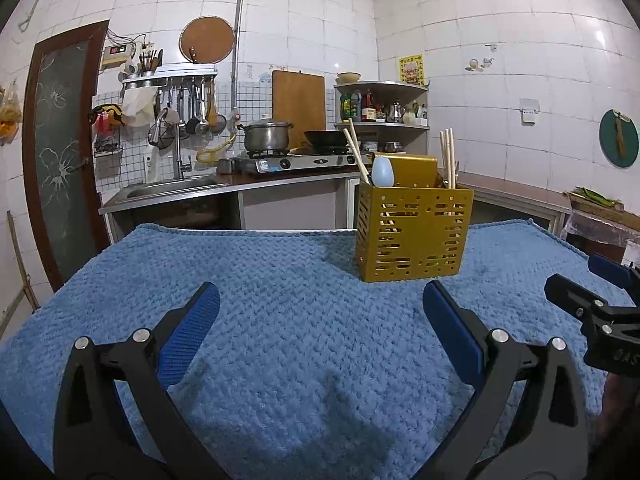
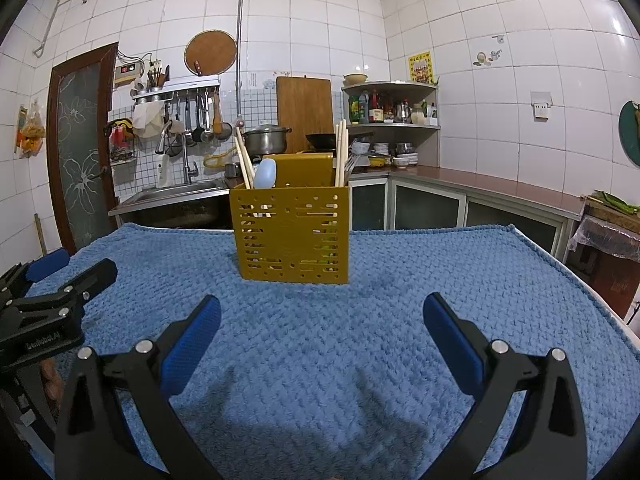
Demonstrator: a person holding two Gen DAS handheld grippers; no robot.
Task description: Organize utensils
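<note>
A table [image 1: 280, 300] under a blue knitted cloth fills the lower half of both views. On it stands a yellow perforated utensil holder [image 1: 412, 236], right of centre in the left wrist view and at centre in the right wrist view. It holds wooden chopsticks [image 1: 448, 156] at its right end, a leaning pair [image 2: 244, 160] at its left end, and a pale blue spoon [image 2: 265, 174]. The left gripper [image 1: 320, 320] and right gripper [image 2: 322, 322] hover low, fingers spread apart, grasping nothing.
</note>
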